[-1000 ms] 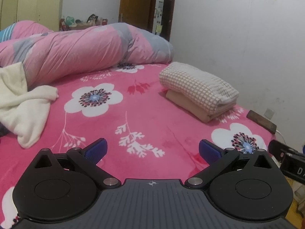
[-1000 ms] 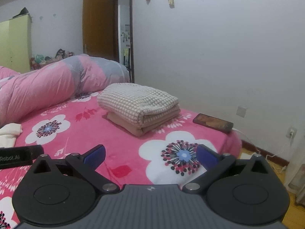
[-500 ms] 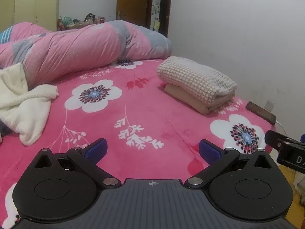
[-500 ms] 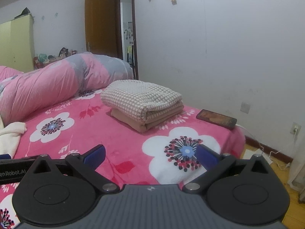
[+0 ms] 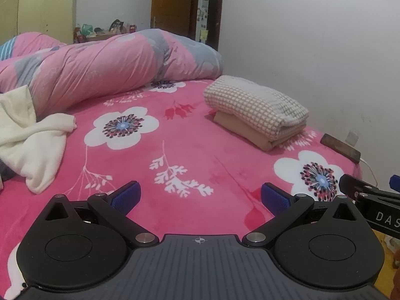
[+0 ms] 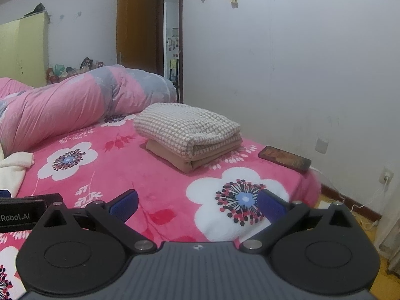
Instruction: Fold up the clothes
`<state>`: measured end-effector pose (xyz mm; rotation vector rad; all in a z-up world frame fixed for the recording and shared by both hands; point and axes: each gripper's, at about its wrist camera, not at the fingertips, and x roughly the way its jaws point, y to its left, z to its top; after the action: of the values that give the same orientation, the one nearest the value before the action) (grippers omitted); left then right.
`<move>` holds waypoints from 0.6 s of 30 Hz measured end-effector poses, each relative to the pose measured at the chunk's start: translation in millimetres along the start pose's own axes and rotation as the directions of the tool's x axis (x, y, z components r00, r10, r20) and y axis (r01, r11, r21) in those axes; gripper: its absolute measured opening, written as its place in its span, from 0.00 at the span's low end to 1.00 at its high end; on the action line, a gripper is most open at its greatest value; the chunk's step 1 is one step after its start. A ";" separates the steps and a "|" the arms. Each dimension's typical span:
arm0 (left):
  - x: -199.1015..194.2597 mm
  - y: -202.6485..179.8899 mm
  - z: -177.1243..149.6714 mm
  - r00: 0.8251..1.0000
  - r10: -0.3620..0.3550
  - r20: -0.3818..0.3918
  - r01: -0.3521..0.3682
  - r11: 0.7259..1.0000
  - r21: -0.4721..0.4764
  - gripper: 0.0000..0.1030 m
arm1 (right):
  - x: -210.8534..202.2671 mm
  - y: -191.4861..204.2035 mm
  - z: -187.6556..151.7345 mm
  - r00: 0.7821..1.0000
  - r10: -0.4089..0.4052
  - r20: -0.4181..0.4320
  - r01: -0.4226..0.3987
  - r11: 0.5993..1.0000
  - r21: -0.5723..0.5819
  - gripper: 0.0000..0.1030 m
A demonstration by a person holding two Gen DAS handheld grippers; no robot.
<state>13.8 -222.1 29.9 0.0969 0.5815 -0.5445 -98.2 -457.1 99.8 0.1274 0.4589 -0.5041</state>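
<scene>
A folded checked cloth lies on top of a folded tan garment on the pink flowered bed, right of centre; the same stack shows as checked cloth over tan garment in the right wrist view. A crumpled white garment lies unfolded at the bed's left side, its edge seen at the right wrist view's left border. My left gripper hovers open above the bedspread with nothing between its blue pads. My right gripper is open and empty too, near the bed's corner.
A rolled pink and grey duvet runs along the back of the bed. A phone lies at the bed's right edge near the wall. A wooden door and yellow wardrobe stand behind. The floor drops off at right.
Both grippers have drawn back and risen slightly, so the folded stack sits a little lower and farther in both views. Both stay open and empty; the clothes have not moved.
</scene>
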 end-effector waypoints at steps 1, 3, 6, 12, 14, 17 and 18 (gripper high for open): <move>0.1 1.0 0.0 1.000 0.001 0.000 -0.001 1.000 -0.002 1.00 | 0.1 0.5 -0.2 1.000 0.000 0.000 0.000 1.000 -0.002 1.00; 0.5 2.4 0.0 1.000 0.006 -0.001 -0.006 1.000 -0.009 1.00 | 0.3 1.8 -0.9 1.000 0.000 -0.001 0.000 1.000 -0.008 1.00; 1.5 4.5 0.2 1.000 0.008 -0.005 -0.008 1.000 -0.015 1.00 | 1.4 3.5 -1.9 1.000 -0.001 -0.005 0.001 1.000 -0.015 1.00; 2.1 5.1 0.8 1.000 0.003 -0.006 -0.003 1.000 -0.013 1.00 | 4.2 5.3 -2.1 1.000 0.002 -0.013 -0.002 1.000 -0.018 1.00; 2.0 6.1 0.7 1.000 0.002 -0.003 -0.002 1.000 -0.014 1.00 | 4.8 5.9 -1.9 1.000 0.003 -0.014 -0.003 1.000 -0.018 1.00; 3.0 5.7 0.9 1.000 0.000 -0.005 0.000 1.000 -0.013 1.00 | 6.4 5.8 -0.9 1.000 0.006 -0.016 -0.007 1.000 -0.021 1.00; 3.2 5.5 0.7 1.000 0.000 -0.006 0.000 1.000 -0.014 1.00 | 6.8 5.9 -0.8 1.000 0.006 -0.017 -0.007 1.000 -0.022 1.00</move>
<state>19.2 -219.1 28.5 0.0853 0.5910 -0.5407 -90.3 -454.7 96.0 0.1121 0.4802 -0.4916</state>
